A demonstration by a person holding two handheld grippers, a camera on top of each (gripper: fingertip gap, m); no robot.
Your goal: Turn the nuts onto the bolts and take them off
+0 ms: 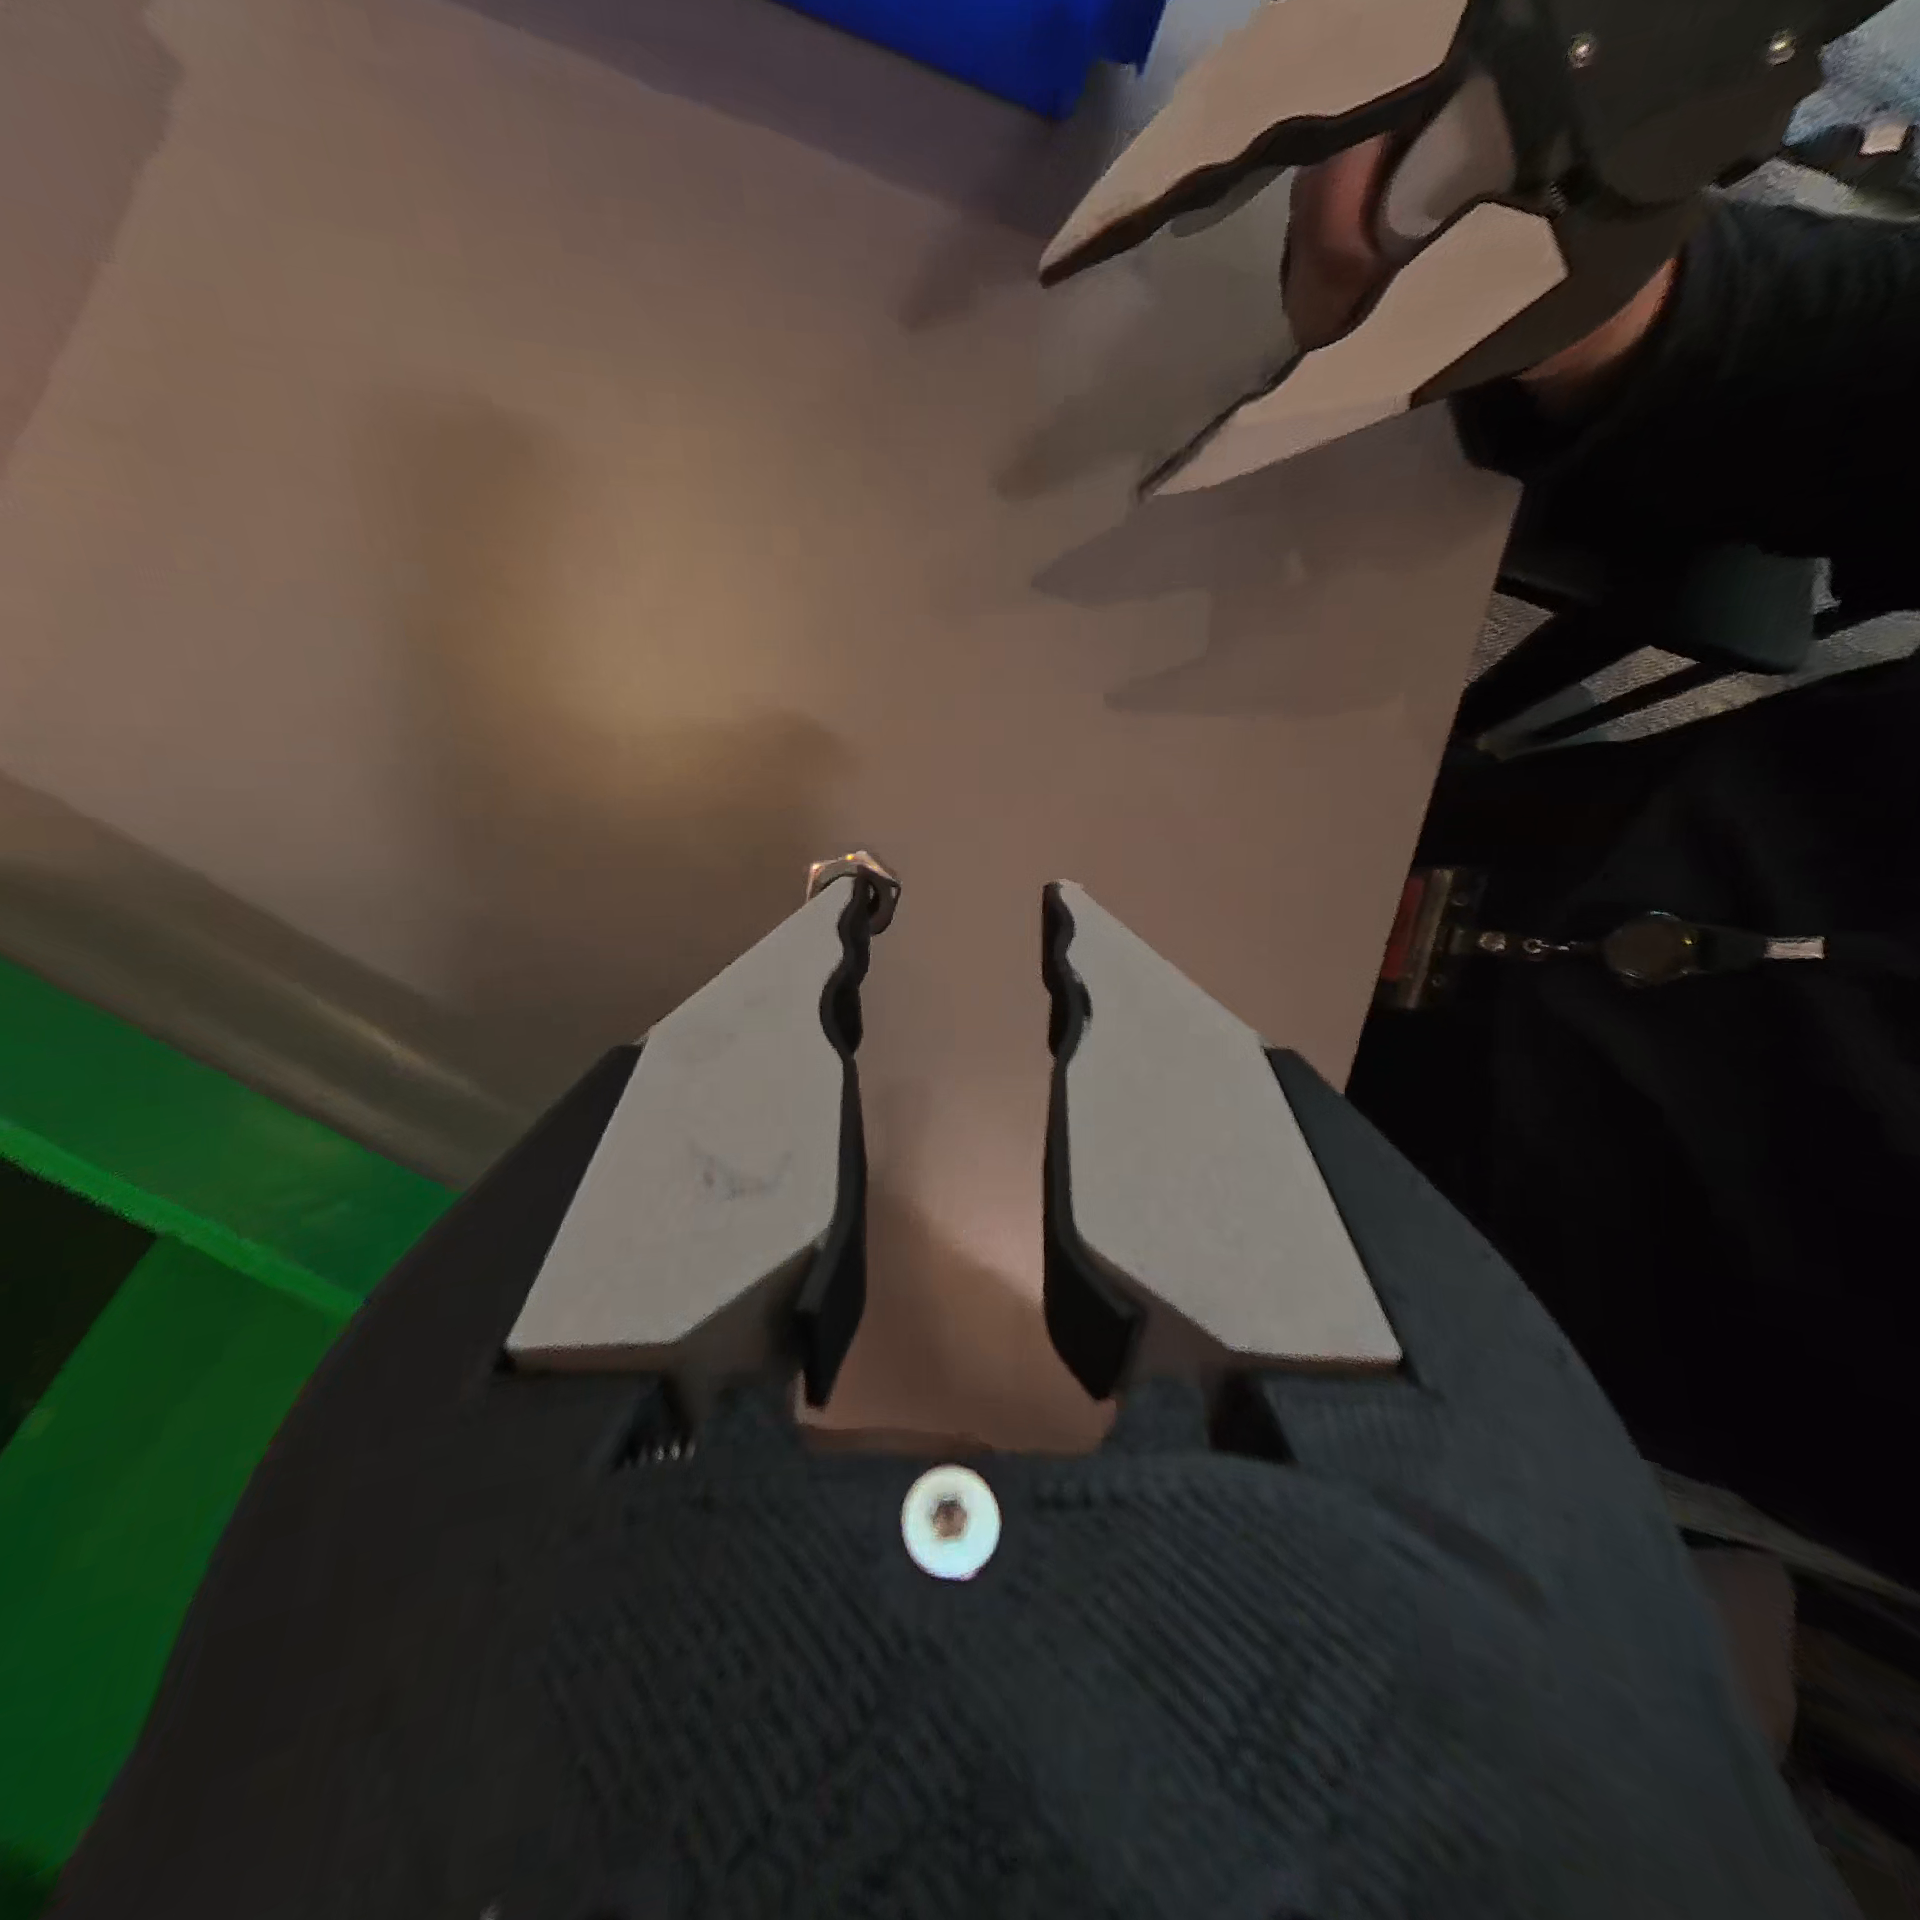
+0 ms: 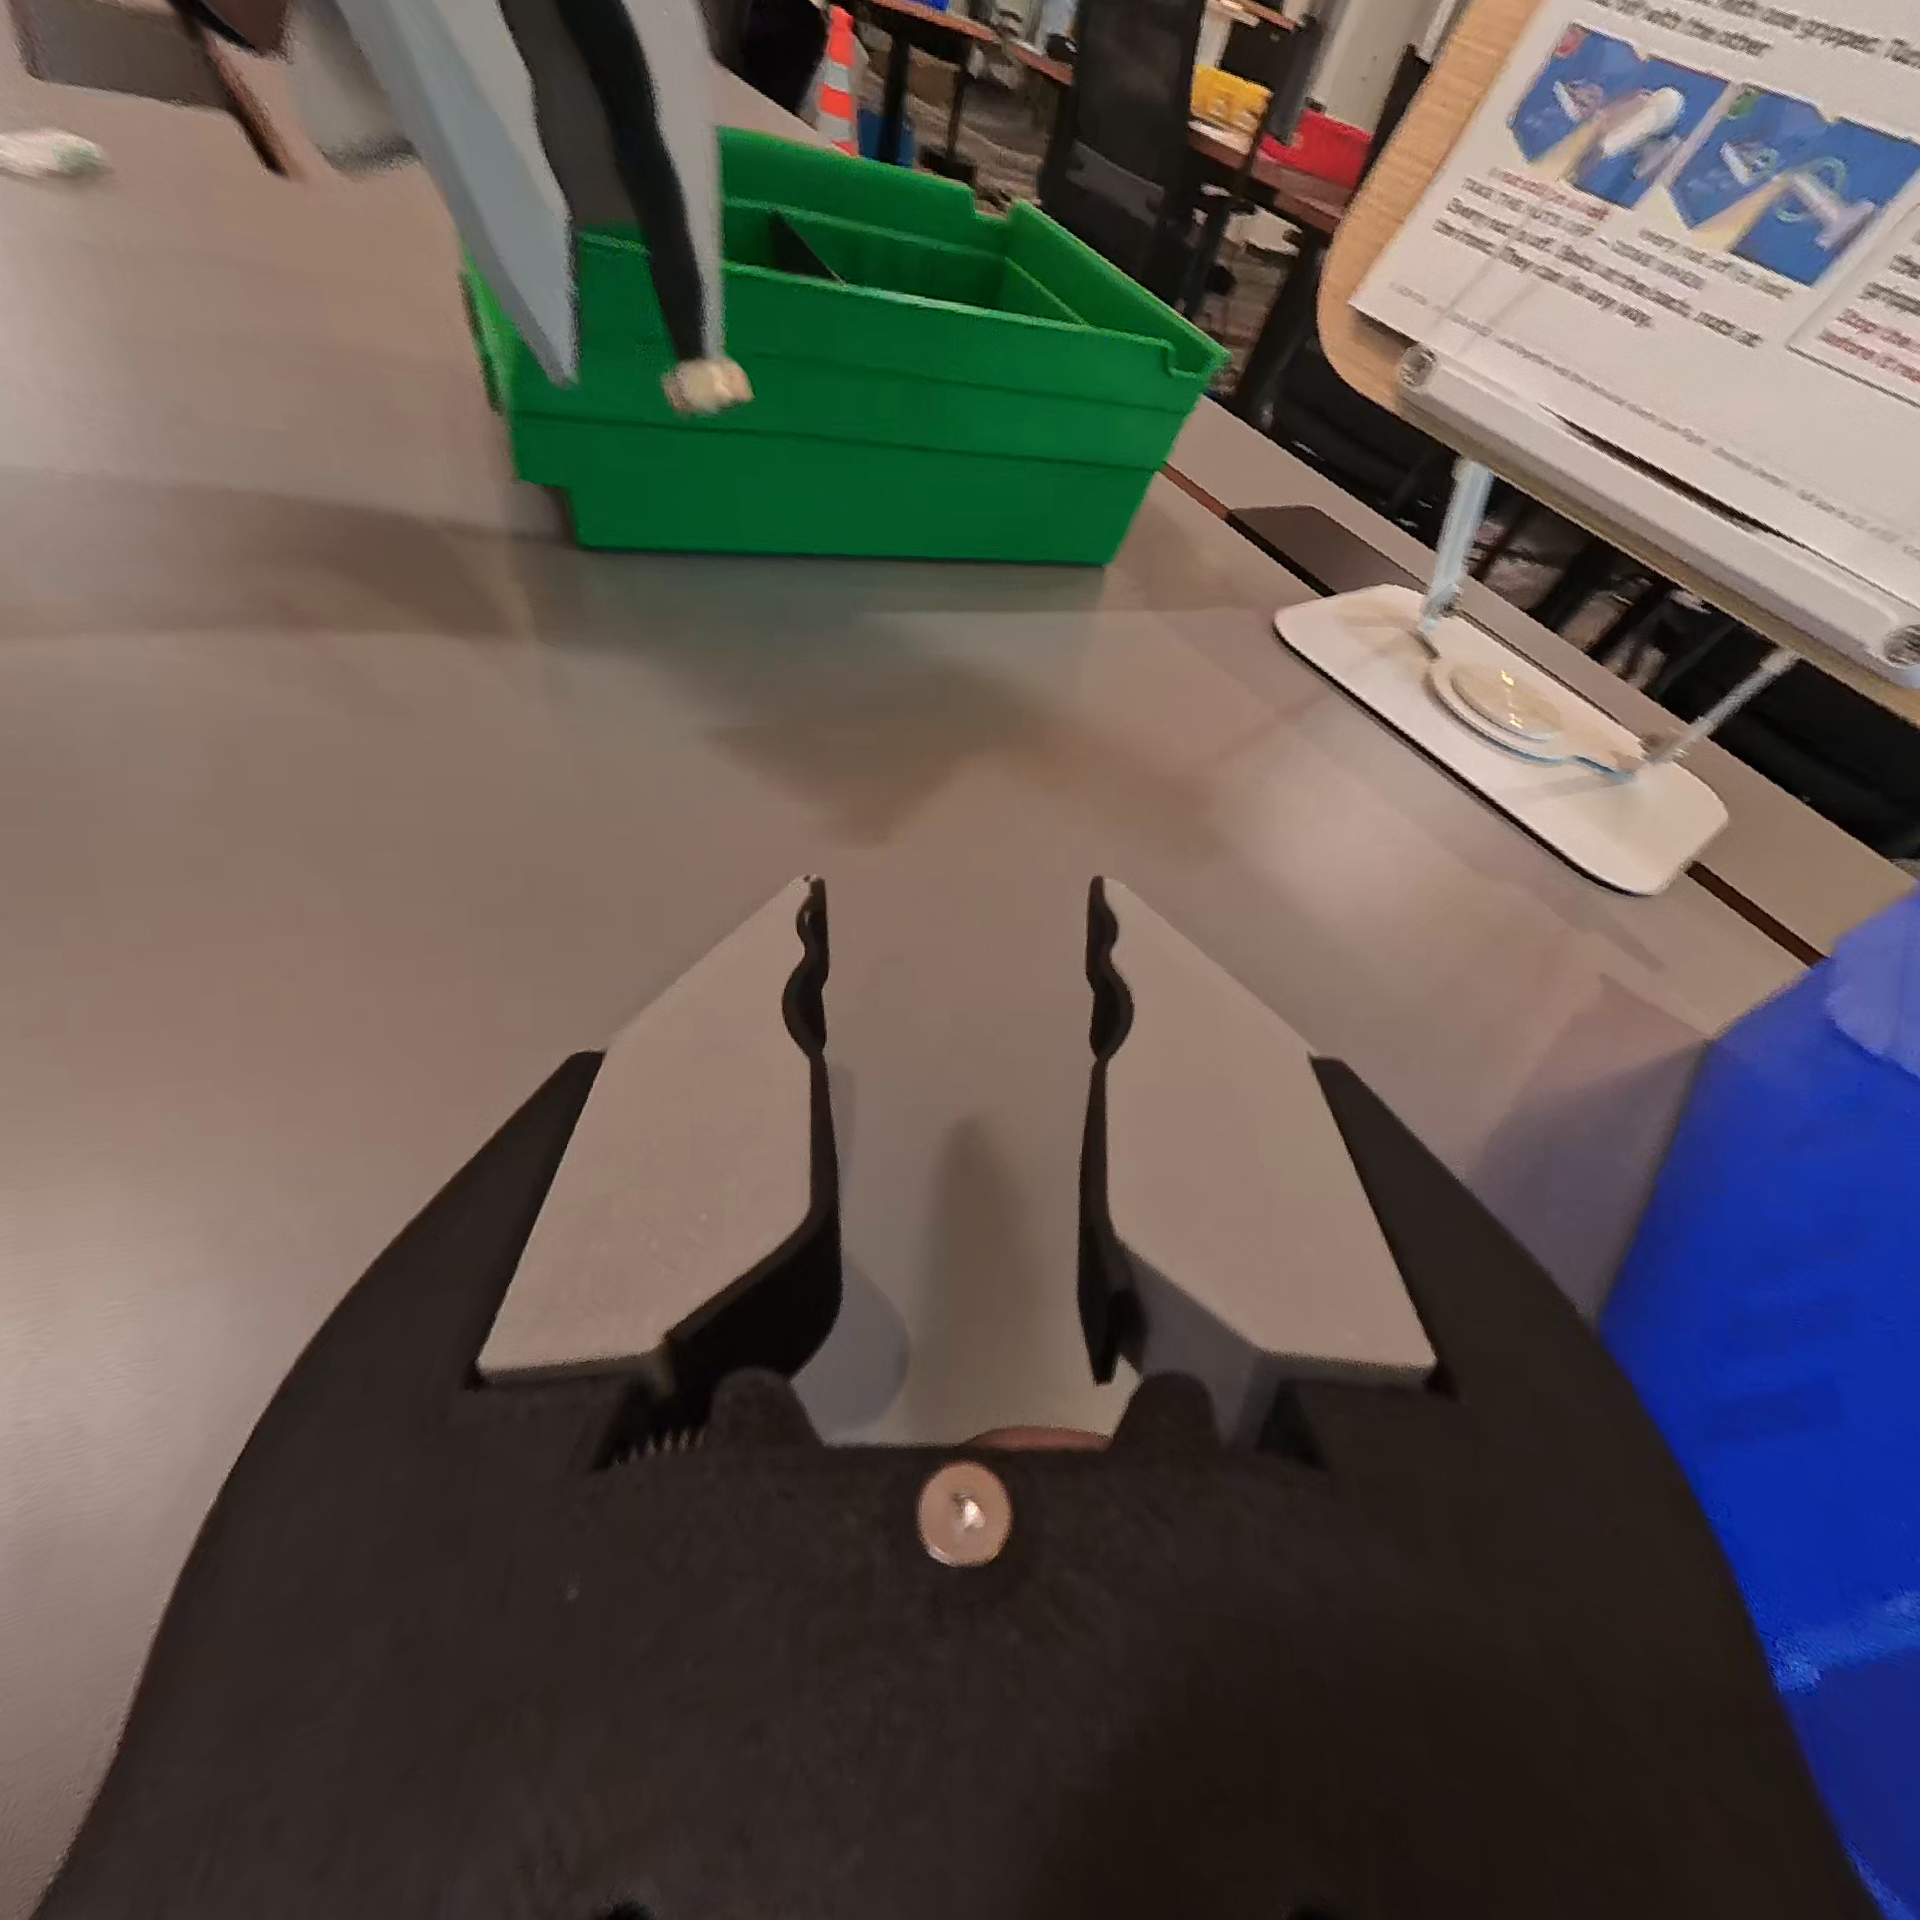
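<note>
Black housing with a single screw head filled the near edge of both wrist views, the grey fingers reaching out from it toward 12 o'clock. Left tongs (image 1: pixel 961 894) stood parted with a clear gap; a small metal nut (image 1: pixel 854 869) sat at the tip of the 11 o'clock finger, apparently stuck on or caught against the pad rather than pinched, since the other finger was well apart from it. Right wrist view confirmed it: left tongs (image 2: pixel 623 364) hung at 11 o'clock over the counter (image 2: pixel 416 727) with the nut (image 2: pixel 709 387) at one fingertip, in front of the green bin (image 2: pixel 852 457). Right tongs (image 2: pixel 956 894) were also parted and held nothing, only bare counter between the fingers. From the left wrist view the right tongs (image 1: pixel 1101 374) showed at 1 o'clock, raised above the counter (image 1: pixel 520 520), spread and empty, a dark sleeve (image 1: pixel 1714 395) behind. No bolt visible in either view, so can't tell where it is. Blue bin (image 2: pixel 1787 1299) sat at 3 o'clock beside the right tongs; an instruction sheet on a white stand (image 2: pixel 1507 727) stood at 2 o'clock. My read: nut is off the bolt and headed for a bin, with the right tongs parked clear to stay out of the way. Risk: with no real clamp on it, the nut could drop anywhere.
</note>
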